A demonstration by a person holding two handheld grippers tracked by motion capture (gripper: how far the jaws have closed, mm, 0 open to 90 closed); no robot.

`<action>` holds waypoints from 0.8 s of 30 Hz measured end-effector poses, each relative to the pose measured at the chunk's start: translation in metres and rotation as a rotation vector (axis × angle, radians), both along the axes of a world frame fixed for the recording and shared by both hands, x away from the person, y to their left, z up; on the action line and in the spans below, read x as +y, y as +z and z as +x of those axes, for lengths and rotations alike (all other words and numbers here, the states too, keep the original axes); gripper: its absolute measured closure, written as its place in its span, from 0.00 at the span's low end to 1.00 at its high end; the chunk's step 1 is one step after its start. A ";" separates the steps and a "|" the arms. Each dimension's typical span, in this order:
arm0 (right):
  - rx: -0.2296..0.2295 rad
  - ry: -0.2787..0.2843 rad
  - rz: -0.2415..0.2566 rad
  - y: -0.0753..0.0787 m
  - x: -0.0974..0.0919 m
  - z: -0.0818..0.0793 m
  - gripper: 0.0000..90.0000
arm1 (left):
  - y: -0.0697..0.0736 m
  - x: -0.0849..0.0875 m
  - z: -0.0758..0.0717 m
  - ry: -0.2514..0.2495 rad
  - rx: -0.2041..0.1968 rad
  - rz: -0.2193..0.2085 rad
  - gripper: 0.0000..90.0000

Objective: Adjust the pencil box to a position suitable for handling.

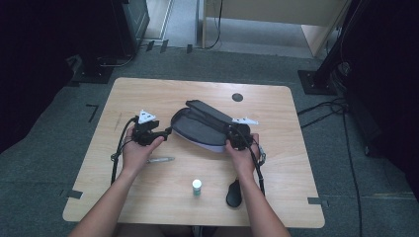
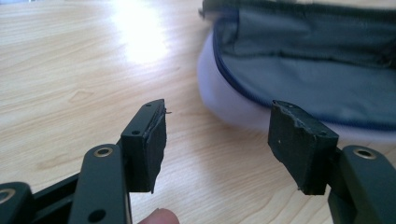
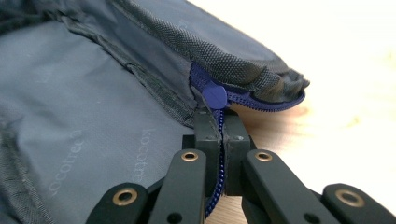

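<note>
Pencil case [image 1: 205,129] lies mid-table, flap open, lining exposed. Its blue zipper pull [image 3: 215,154] is pinched in your right gripper [image 3: 222,128], jaws clamped tight on it at the case's right end. So the grab is done; judging by the gaping flap, the zip run itself is all left. Your left gripper [image 2: 217,135] sits at the case's left end, jaws half apart, holding nothing. Pen [image 1: 160,160], small bottle [image 1: 196,186], black mouse [image 1: 233,193] lie nearer you on the table [image 1: 148,94].

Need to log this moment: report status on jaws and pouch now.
Right gripper jaws shut on blue zipper pull. Left gripper jaws open, empty, beside grey pouch. Pouch unzipped, flap up. Nothing in the way.
</note>
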State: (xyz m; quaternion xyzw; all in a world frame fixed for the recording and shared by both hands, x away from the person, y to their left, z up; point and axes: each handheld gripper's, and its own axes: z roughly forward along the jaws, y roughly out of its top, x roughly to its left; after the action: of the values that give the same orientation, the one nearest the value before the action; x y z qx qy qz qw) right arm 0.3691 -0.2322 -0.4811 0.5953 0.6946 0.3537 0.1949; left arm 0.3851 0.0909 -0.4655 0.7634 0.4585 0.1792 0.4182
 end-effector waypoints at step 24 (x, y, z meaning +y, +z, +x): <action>-0.089 0.290 -0.099 -0.010 -0.027 -0.008 0.98 | -0.011 -0.031 -0.007 -0.156 0.186 0.077 1.00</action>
State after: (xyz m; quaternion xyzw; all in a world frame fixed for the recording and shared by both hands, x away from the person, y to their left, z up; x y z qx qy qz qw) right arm 0.3611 -0.2589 -0.4908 0.4619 0.7806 0.3697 0.2015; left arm 0.3785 0.0601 -0.4764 0.8255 0.4271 0.0921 0.3572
